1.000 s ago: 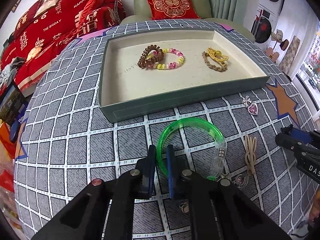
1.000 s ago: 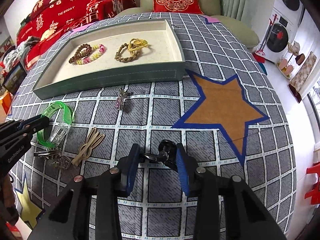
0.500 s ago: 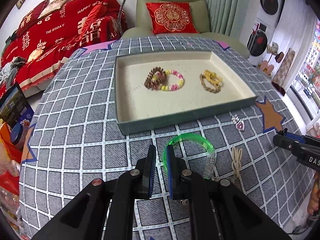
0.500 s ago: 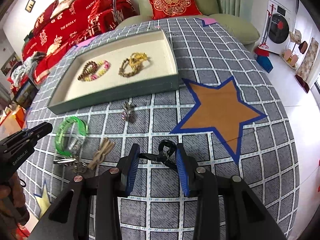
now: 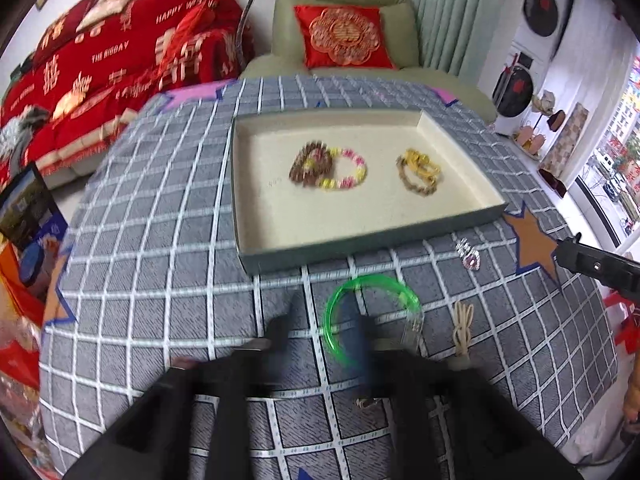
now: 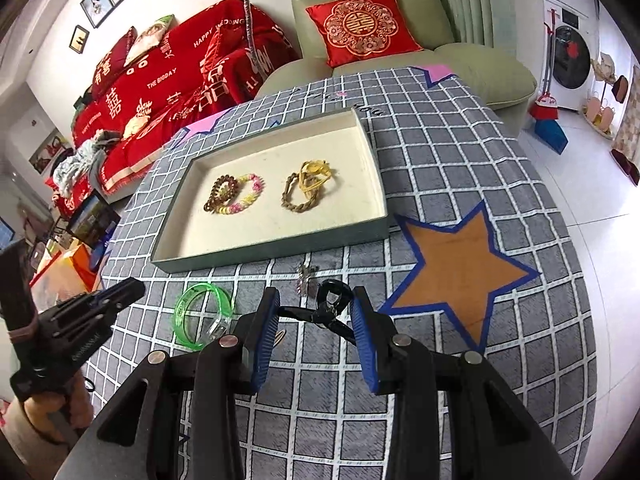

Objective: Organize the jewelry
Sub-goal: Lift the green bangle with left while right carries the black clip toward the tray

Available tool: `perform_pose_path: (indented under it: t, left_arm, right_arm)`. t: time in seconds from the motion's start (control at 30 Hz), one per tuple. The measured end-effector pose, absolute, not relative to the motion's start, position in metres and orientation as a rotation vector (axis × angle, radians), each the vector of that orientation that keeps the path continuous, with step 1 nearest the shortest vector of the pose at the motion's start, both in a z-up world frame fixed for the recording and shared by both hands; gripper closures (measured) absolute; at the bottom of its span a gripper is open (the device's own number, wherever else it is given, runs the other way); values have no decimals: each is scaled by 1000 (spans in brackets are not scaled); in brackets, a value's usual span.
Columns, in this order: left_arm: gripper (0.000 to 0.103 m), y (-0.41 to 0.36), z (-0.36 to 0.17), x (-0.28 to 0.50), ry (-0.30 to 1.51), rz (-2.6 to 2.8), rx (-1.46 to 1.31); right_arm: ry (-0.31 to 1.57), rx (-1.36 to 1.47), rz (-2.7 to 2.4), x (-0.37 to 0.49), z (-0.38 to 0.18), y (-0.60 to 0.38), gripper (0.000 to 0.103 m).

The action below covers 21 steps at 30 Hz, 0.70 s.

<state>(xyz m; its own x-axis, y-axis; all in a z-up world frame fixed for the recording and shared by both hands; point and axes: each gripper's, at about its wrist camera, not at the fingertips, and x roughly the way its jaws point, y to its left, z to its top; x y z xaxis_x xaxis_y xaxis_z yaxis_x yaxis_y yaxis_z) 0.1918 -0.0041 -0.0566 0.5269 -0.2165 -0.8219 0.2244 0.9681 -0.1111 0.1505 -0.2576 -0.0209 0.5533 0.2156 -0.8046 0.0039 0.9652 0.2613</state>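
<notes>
The left-wrist picture is smeared with motion, so the left gripper (image 5: 322, 320) is only two dark blurred fingers; they look parted, one on each side of the near rim of the translucent green plastic bangle (image 5: 372, 312), but whether they touch it I cannot tell. The bangle's clear clasp section is half lost behind them. It lies flat on the grey checked tablecloth (image 5: 160, 240), just in front of the shallow grey-green tray with a cream lining (image 5: 360, 240).

In the tray, side by side, sit a brown coiled hair tie (image 6: 219, 196) overlapping a pink-and-yellow beaded bracelet (image 6: 246, 196), and a braided tan cord tangled with a yellow band (image 6: 306, 188) (sharper from the right wrist).

The right gripper (image 6: 316, 316) holds a black claw hair clip (image 6: 332, 306) between its blue-padded fingers, partly closed on it, above the cloth. A small sparkly pendant (image 6: 305, 280) is partly hidden behind the clip. A beige looped hair tie (image 5: 463, 322) lies to the right of the bangle.
</notes>
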Motion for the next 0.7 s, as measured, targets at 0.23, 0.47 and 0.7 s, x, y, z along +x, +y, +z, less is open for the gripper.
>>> perform_pose_path:
  t: [0.23,0.47,0.7]
  left_arm:
    - [0,-6,-73,197,974,-189,119]
    - [33,-22,-100,214,1055,-281,176]
    - [85,-37,-94,202,1050,-384,204]
  right_arm:
    - [1002,258,131,144,-31,-260,64]
    - [1008,266,132,140,-33,-262,64]
    - [999,267,131,140,-30,-264,64]
